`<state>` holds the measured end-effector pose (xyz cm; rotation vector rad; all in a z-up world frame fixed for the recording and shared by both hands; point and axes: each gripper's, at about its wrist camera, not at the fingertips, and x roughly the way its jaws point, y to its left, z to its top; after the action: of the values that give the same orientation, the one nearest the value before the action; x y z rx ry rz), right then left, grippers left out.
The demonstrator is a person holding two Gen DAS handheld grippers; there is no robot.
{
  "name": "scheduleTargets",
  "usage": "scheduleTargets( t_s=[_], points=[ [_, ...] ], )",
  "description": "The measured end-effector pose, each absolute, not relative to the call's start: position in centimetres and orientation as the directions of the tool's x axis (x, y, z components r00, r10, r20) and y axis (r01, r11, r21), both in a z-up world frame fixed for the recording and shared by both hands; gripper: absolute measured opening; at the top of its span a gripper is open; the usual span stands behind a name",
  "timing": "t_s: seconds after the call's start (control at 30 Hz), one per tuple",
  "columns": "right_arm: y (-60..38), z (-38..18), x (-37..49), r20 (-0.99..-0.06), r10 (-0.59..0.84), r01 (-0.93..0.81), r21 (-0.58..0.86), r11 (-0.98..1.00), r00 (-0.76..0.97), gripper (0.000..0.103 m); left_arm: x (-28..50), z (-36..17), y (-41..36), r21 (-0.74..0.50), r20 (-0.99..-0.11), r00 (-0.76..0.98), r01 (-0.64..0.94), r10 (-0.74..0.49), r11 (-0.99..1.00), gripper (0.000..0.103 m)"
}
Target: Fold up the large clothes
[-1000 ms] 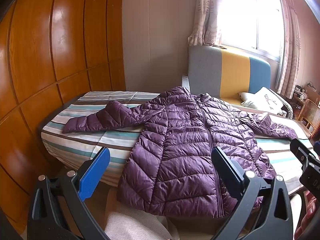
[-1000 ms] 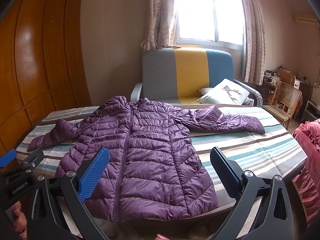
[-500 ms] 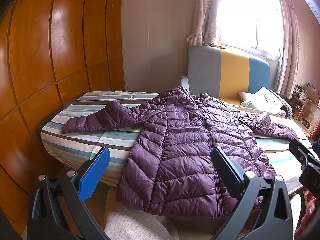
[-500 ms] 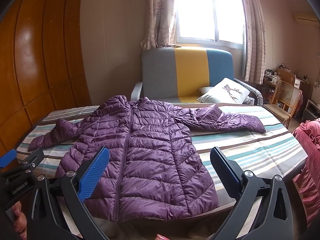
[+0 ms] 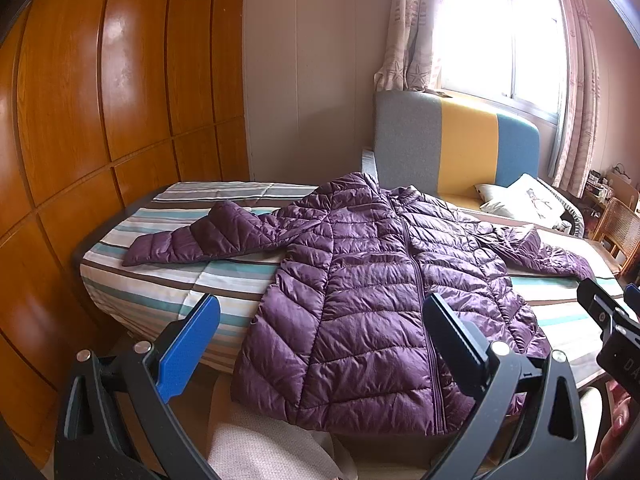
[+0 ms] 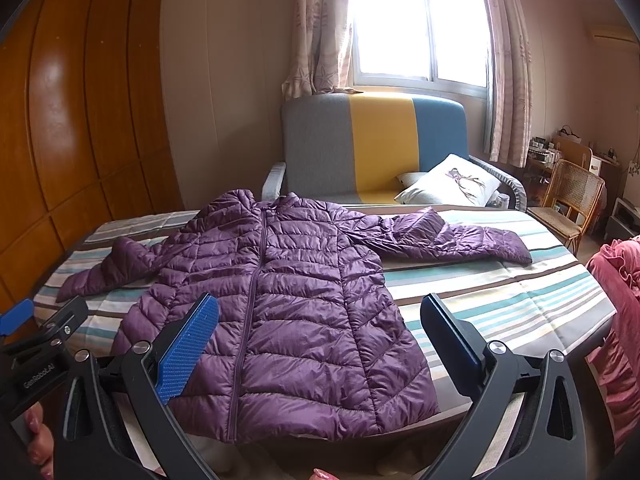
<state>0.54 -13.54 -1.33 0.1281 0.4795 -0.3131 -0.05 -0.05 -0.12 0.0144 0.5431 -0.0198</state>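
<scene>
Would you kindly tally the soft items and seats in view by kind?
Purple puffer jacket: 1
Striped bed cover: 1
White cushion: 1
Grey, yellow and blue sofa: 1
Wicker chair: 1
Total: 5

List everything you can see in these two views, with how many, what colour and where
puffer jacket: one, purple, spread flat front-up on the bed, sleeves out to both sides, hem at the near edge
bed cover: one, striped white, teal and brown, under the jacket
sofa: one, grey, yellow and blue, behind the bed under the window
pillow: one, white with a dark print, on the sofa seat
curtains: a pair, pale patterned, either side of the window
wardrobe: one, glossy brown wood, left wall
cane chair: one, tan, far right
pink fabric: one, right edge
left claw: open, blue pads, empty
right claw: open, blue pads, empty
</scene>
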Motion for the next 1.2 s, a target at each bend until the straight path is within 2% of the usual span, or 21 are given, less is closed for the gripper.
scheduleTargets(
  t_s=[0.77,0.9,1.0,1.1,1.2],
  points=[
    [-15.3,-2.3,1.7,-0.510,-0.280,0.355,0.054,0.933,0.813,0.100,1.5,-1.7,-0.3,-0.002,-0.570,0.821,0.047,-0.040,0.999,0.101],
    [-17.1,-3.2,3.0,-0.539,-0.265,0.354,0.066,0.933,0.800,0.100,3.2,-2.7,0.1,-0.041,-0.618,0.781,0.088,-0.094,0.995,0.101],
    [-19.9,-4.8,4.7,-0.566,-0.226,0.342,0.107,0.933,0.793,0.100,4.8,-3.7,0.7,-0.127,-0.612,0.769,0.137,-0.187,0.982,0.101],
    [-23.5,-7.0,6.4,-0.584,-0.180,0.342,0.178,0.923,0.791,0.100,7.5,-4.9,0.6,-0.130,-0.636,0.755,0.098,-0.159,0.987,0.101],
    [-28.2,-9.7,8.5,-0.679,-0.202,0.430,0.183,0.884,0.706,0.100,10.6,-6.4,-0.4,-0.092,-0.665,0.732,0.118,-0.149,0.989,0.101]
  ],
)
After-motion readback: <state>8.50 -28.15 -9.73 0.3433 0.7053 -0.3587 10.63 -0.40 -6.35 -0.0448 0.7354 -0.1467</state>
